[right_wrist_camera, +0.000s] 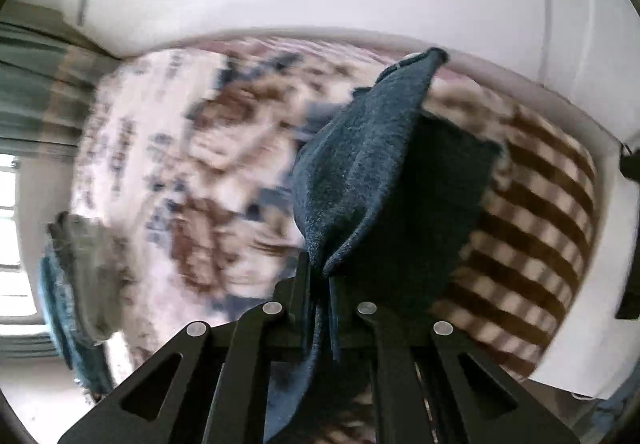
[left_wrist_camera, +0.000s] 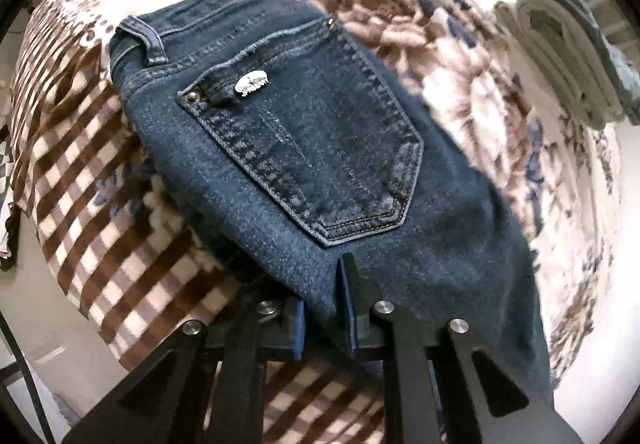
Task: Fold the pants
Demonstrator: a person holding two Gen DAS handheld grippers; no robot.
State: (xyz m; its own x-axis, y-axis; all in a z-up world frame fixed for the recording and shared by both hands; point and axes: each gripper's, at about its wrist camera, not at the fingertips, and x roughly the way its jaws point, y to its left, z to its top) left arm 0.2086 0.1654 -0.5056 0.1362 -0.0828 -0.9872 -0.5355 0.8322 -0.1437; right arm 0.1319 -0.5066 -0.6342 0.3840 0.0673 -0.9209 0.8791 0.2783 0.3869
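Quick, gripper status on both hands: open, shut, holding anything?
Left gripper: shut on the jeans, just below the back pocket.
Right gripper: shut on a fold of the same jeans.

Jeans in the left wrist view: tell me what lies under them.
Under the jeans lies a blanket, checked brown on one side and floral on the other. What part of the pattern sits beneath the denim is covered. The left hand-held gripper is shut on the fabric.
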